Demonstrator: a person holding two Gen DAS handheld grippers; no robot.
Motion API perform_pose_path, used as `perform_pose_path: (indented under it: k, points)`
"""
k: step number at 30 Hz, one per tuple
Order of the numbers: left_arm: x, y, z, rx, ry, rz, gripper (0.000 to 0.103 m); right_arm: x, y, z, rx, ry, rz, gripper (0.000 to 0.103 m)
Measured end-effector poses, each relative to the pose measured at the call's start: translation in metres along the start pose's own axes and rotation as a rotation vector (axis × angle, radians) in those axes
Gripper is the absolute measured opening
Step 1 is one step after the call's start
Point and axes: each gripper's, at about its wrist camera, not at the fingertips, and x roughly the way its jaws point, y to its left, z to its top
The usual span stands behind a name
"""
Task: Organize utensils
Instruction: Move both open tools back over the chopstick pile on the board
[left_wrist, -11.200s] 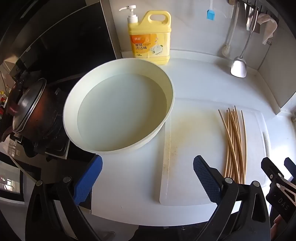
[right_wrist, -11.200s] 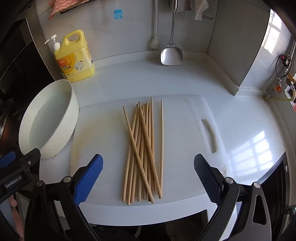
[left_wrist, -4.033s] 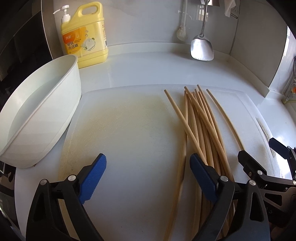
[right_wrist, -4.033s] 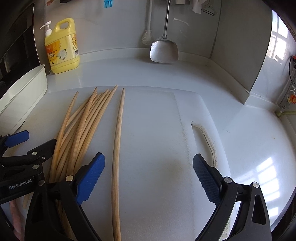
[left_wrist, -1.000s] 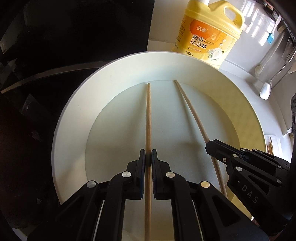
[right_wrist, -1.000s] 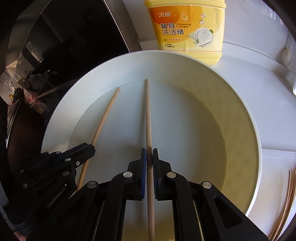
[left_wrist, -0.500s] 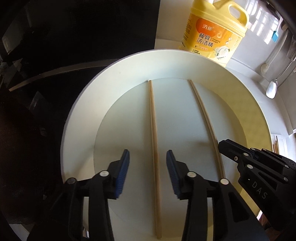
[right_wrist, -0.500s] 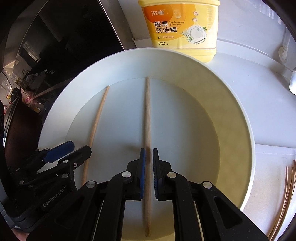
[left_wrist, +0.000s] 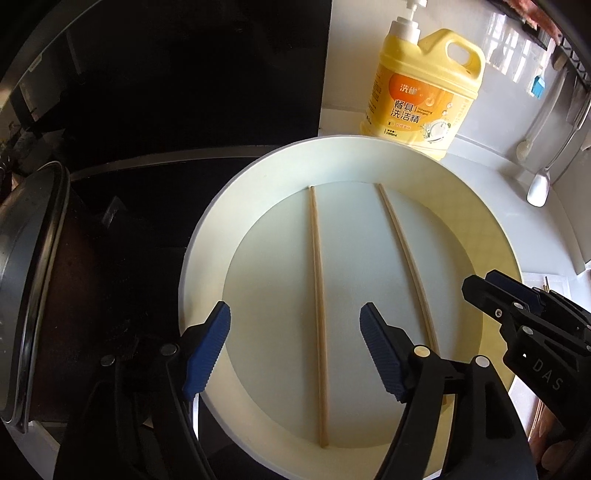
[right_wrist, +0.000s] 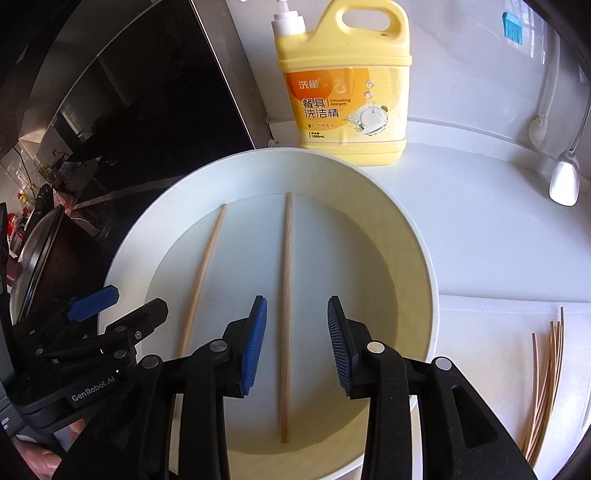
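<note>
Both tools, left tool (left_wrist: 293, 350) and right tool (right_wrist: 293, 343), gape wide above a white basin (right_wrist: 417, 236), where two chopsticks (right_wrist: 286, 314) lie apart; more chopsticks (right_wrist: 546, 384) wait on the worktop.

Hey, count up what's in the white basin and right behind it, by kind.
Chopsticks in the white basin: 2 (left chopstick, right chopstick)
Yellow dish detergent bottle behind it: 1
Total: 3

Yellow dish soap jug (right_wrist: 347, 85) upright on white tabletop (right_wrist: 491, 229), metal spatula (right_wrist: 563, 177) hanging at wall, dark pot with lid (left_wrist: 26, 280) far left
</note>
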Motion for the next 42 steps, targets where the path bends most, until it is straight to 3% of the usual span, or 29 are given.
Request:
perform_pose_path:
  k: [11,23,33,42]
  points:
    - [-0.03,-0.011,-0.014,0.025,-0.051,-0.005,0.088,-0.043,-0.006,-0.023,0.023,-0.07,-0.053,0.056]
    - [-0.059,-0.061,-0.039,0.049,-0.078,-0.03,0.093,-0.086,-0.059,-0.068,0.102,-0.105,-0.081,0.061]
    - [-0.087,-0.148,-0.08,0.015,-0.108,-0.089,0.094,-0.146,-0.154,-0.132,0.136,-0.122,-0.124,0.061]
    - [-0.089,-0.23,-0.128,-0.053,-0.082,-0.057,0.094,-0.178,-0.254,-0.179,0.127,-0.125,-0.131,0.061]
